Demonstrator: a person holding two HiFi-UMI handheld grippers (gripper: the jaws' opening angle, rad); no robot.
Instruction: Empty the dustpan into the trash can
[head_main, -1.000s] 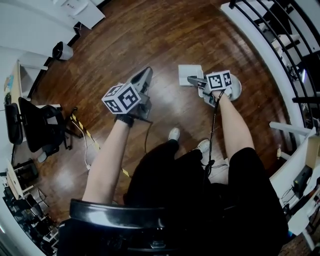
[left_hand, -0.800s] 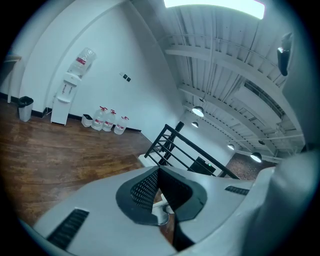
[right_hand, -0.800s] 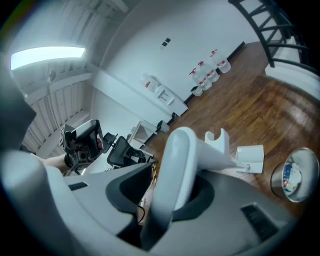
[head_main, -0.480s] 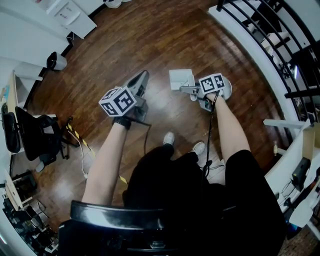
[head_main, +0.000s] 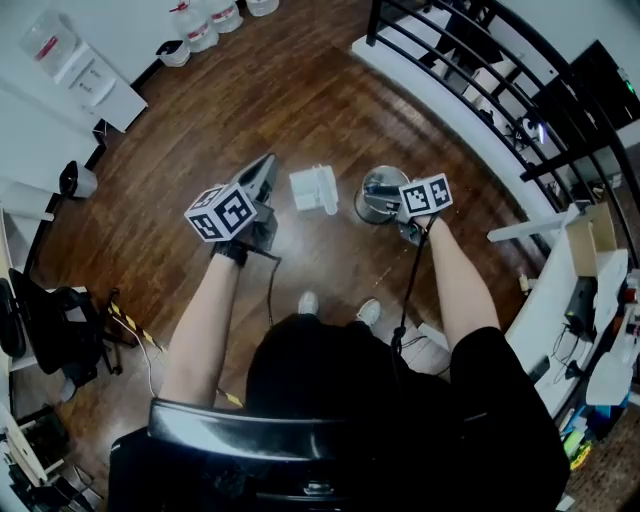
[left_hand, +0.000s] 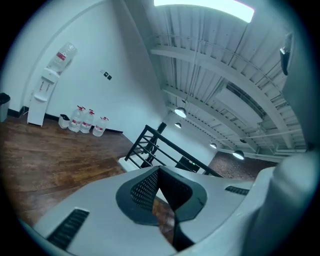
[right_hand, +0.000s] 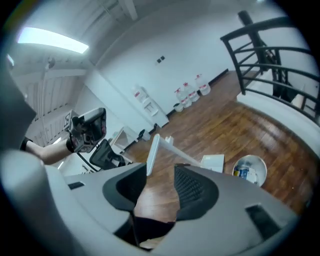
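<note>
- Left gripper (left_hand: 159, 173): jaws pressed together, empty.
- Right gripper (right_hand: 160, 175): jaws apart, just been closing, nothing between them.
- Dustpan (head_main: 314, 189) on floor (head_main: 250, 90), beside trash can (right_hand: 256, 161).

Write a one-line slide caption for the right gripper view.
White long-handled dustpan sits on wooden floor beside a trash can holding litter.

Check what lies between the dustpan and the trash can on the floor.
Nothing but a narrow strip of bare wood floor separates the dustpan from the trash can; the right gripper view shows it best.
</note>
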